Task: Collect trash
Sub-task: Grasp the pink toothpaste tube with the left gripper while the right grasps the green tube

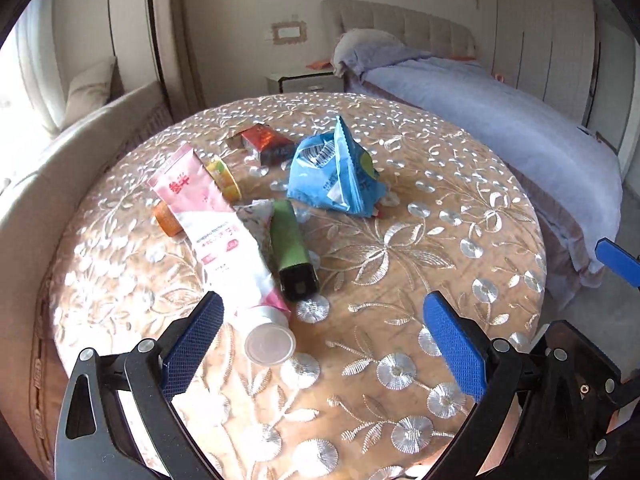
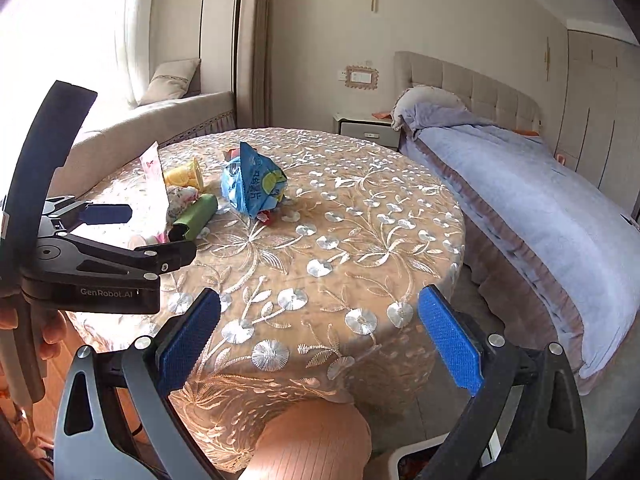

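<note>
Trash lies on a round table (image 1: 400, 264) with an embroidered cloth. A pink and white tube (image 1: 216, 236) with a white cap lies nearest my left gripper (image 1: 324, 320), which is open and empty just in front of the cap. Beside it lie a green tube (image 1: 290, 248), a blue snack bag (image 1: 336, 172), a red packet (image 1: 266, 144), a yellow wrapper (image 1: 224, 178) and an orange piece (image 1: 166, 220). My right gripper (image 2: 320, 316) is open and empty, over the table's near edge. The blue bag (image 2: 252, 184) and green tube (image 2: 196, 216) show there too.
A bed (image 1: 500, 120) with a lilac cover stands to the right of the table, a nightstand (image 1: 300, 80) behind it and a window seat (image 1: 80, 140) to the left. The left gripper's body (image 2: 100, 260) shows at the left of the right wrist view.
</note>
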A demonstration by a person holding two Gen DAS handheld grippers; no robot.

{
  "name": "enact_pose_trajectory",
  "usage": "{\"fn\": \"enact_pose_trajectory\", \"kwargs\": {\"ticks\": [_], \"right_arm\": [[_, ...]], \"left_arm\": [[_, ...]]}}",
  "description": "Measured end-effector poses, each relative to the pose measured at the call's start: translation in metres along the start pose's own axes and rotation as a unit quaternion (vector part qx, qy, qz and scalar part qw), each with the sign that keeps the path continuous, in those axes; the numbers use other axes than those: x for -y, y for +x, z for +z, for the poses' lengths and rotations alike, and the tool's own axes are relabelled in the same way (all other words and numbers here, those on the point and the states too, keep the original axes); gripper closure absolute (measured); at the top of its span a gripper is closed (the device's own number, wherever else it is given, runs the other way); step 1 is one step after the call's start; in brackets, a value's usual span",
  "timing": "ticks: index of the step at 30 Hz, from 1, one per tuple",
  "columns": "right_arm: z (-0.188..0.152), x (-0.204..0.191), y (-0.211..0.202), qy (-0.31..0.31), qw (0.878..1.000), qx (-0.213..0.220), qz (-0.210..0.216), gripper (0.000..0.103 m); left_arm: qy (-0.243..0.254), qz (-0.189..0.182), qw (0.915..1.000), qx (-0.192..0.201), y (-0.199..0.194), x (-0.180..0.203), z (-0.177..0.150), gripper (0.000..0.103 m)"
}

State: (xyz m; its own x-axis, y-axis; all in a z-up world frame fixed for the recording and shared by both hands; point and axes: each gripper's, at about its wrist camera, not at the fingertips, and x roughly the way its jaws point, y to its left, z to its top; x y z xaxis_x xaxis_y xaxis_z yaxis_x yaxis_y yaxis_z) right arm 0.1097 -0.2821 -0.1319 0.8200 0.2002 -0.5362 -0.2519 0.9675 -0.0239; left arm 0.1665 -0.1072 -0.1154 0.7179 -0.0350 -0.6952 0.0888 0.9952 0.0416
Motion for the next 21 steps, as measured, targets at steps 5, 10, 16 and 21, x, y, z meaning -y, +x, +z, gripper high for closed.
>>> {"fn": "enact_pose_trajectory", "kwargs": {"ticks": [5,10,16,21], "right_arm": [[0.014,-0.017,0.023,-0.002,1.0,-0.007,0.015,0.005],[0.025,-0.032,0.05,-0.004,1.0,-0.021,0.022,0.005],[0.039,-0.048,0.073,-0.004,0.999,-0.034,0.042,0.005],[0.053,-0.067,0.099,-0.007,0.996,-0.059,0.058,0.005]], "left_arm": [[-0.04,0.01,0.999,-0.017,0.017,-0.032,-0.002,0.005],[-0.064,0.013,0.9974,-0.032,0.033,-0.05,-0.005,0.006],[-0.095,-0.012,0.9942,-0.048,0.045,-0.077,-0.006,0.045],[-0.078,-0.01,0.9959,-0.045,0.046,-0.084,-0.003,0.06]]}}
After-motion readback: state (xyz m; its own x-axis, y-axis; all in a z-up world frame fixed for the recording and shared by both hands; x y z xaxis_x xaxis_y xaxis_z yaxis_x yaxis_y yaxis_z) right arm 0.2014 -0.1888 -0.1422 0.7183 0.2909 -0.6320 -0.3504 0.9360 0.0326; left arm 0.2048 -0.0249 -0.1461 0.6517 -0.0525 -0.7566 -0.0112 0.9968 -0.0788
